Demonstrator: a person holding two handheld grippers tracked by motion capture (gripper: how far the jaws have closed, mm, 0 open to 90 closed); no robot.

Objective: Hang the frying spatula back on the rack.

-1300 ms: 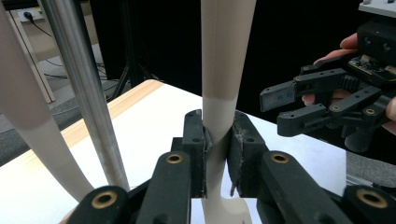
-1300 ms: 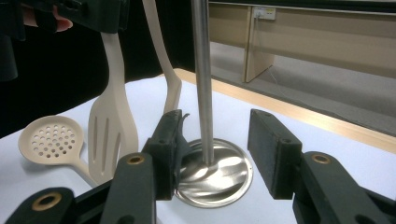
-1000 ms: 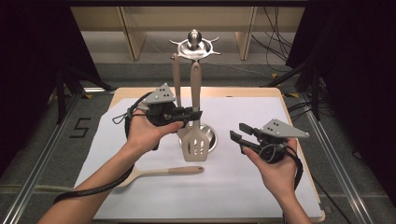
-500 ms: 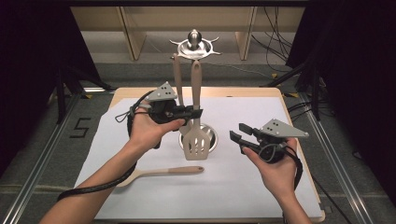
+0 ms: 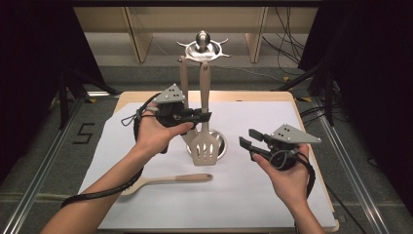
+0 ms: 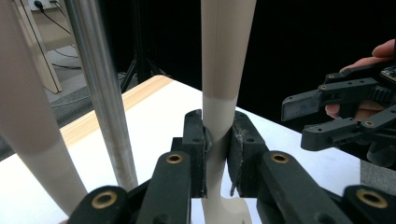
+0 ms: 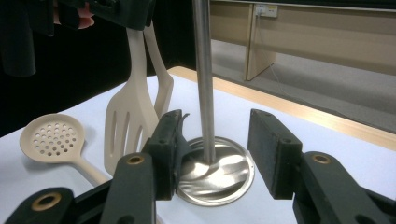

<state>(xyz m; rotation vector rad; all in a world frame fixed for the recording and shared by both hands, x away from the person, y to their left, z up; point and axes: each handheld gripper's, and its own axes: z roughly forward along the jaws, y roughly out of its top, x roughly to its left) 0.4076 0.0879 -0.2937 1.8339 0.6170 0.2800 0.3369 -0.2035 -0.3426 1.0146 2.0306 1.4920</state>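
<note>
The left tongs (image 6: 215, 154) were clamped on the handle of the beige slotted plastic spatula (image 5: 204, 146), which hung on the shiny steel utensil stand (image 5: 202, 46) mid-tabletop. The right tongs (image 7: 215, 149) stood wide open and empty beside it.
</note>
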